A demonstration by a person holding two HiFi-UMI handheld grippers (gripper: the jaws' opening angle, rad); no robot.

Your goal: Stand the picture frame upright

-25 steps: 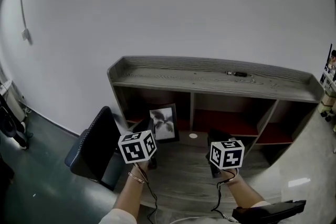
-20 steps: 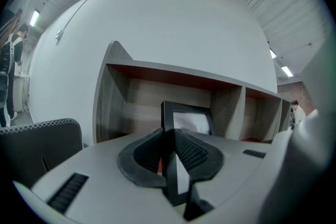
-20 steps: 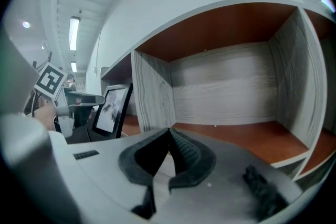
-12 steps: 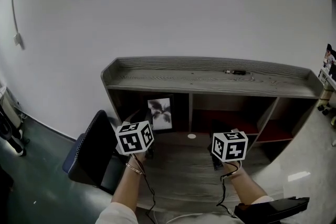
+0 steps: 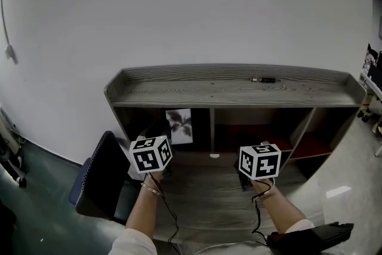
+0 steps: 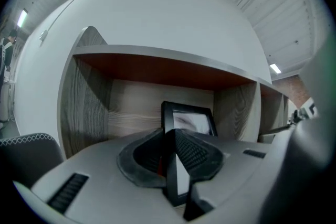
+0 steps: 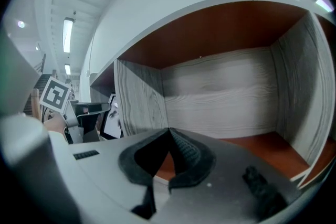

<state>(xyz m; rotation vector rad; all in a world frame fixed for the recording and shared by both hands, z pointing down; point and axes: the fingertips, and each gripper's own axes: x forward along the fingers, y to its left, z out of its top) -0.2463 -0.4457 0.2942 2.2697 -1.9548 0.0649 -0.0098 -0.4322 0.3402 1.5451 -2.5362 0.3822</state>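
Picture frame [image 5: 179, 126] less tilted than a second ago
Left gripper [image 6: 170, 136] clamps its edge; right gripper [image 7: 169, 134] closed, empty.

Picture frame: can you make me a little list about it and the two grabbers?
picture frame: upright, in the left compartment of the shelf
left gripper: closed on the picture frame's edge
right gripper: closed, nothing in it, facing the middle compartment

Black picture frame [image 5: 179, 126] upright in left shelf compartment
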